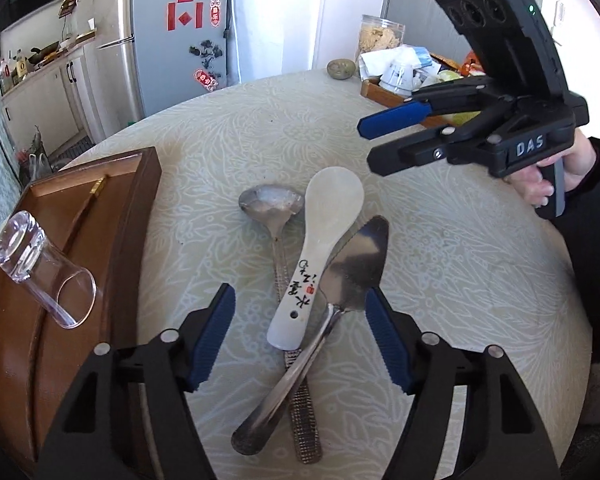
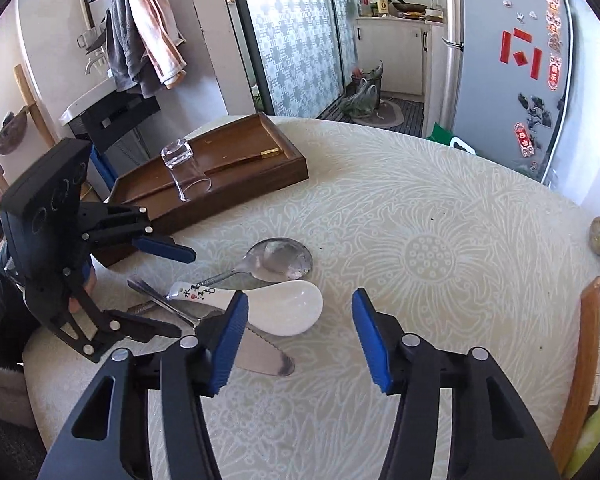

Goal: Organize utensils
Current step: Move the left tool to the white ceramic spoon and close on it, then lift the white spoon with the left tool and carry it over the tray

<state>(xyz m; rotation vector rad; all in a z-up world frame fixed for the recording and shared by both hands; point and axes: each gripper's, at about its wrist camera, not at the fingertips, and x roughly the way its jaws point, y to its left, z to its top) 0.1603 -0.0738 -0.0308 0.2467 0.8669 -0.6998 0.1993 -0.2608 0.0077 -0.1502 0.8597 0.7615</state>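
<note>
Three utensils lie crossed on the table: a white ceramic spoon (image 1: 320,248) with Chinese writing, a steel spoon (image 1: 270,202) and a steel cake server (image 1: 350,264). My left gripper (image 1: 300,316) is open, its jaws on either side of the spoon and server handles just above them. A wooden tray (image 1: 128,216) at the left holds a clear glass (image 1: 40,264) lying on its side. My right gripper (image 1: 366,144) hovers open beyond the utensils. In the right wrist view the right gripper (image 2: 300,332) is open above the table beside the white spoon (image 2: 284,308), steel spoon (image 2: 280,260) and server (image 2: 260,356).
A second wooden tray (image 1: 384,94) with cups, packets and a jar stands at the table's far right. A small stone (image 1: 341,69) lies near it. The round table (image 1: 460,280) has a patterned cloth. A fridge (image 1: 172,32) stands beyond the table.
</note>
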